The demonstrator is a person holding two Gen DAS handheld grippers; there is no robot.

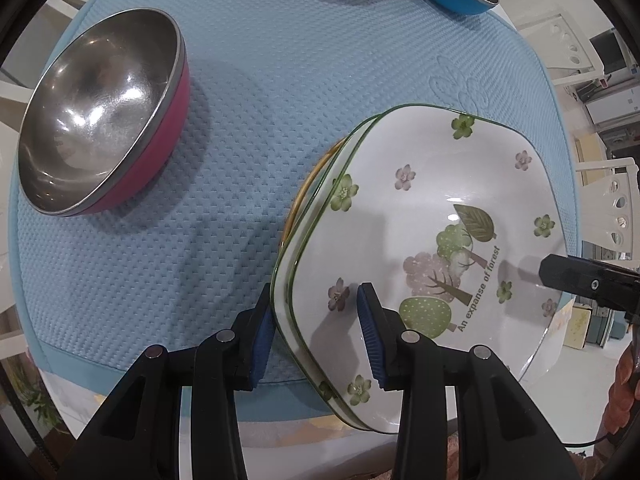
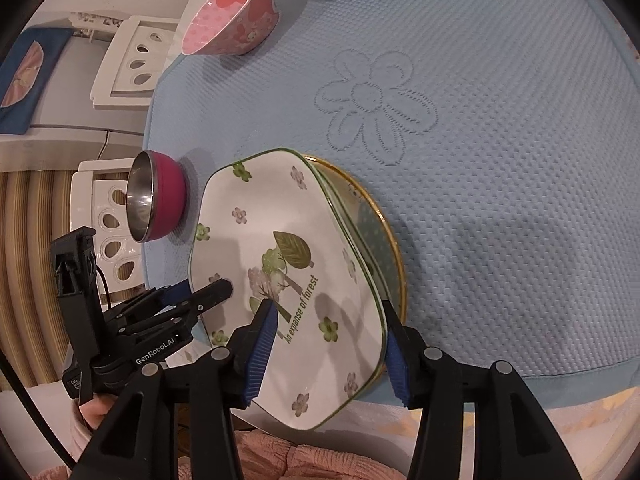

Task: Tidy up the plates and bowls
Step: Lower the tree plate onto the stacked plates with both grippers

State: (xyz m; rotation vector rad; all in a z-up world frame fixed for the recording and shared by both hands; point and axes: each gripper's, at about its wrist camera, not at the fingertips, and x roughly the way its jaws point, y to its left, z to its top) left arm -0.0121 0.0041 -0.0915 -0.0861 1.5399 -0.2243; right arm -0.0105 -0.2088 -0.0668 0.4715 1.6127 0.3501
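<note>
Stacking step: your left tool point(image 1: 316, 334) straddles the flowered plates point(image 1: 440, 216), whether it grips I cannot tell; right tool point(image 2: 328, 354) stands wide around their edge; next, withdraw both

Black left gripper point(image 1: 316, 330), blue ribbed pads point(image 2: 262, 354), perhaps pink sleeve point(image 2: 280, 456)

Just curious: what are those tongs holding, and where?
Left tongs pinch the flowered plate by its rim; right tongs straddle its opposite edge, open.

Square plates point(image 1: 440, 220) stacked on round plate point(image 2: 380, 232), w/ mat point(image 1: 260, 120) underneath.
</note>
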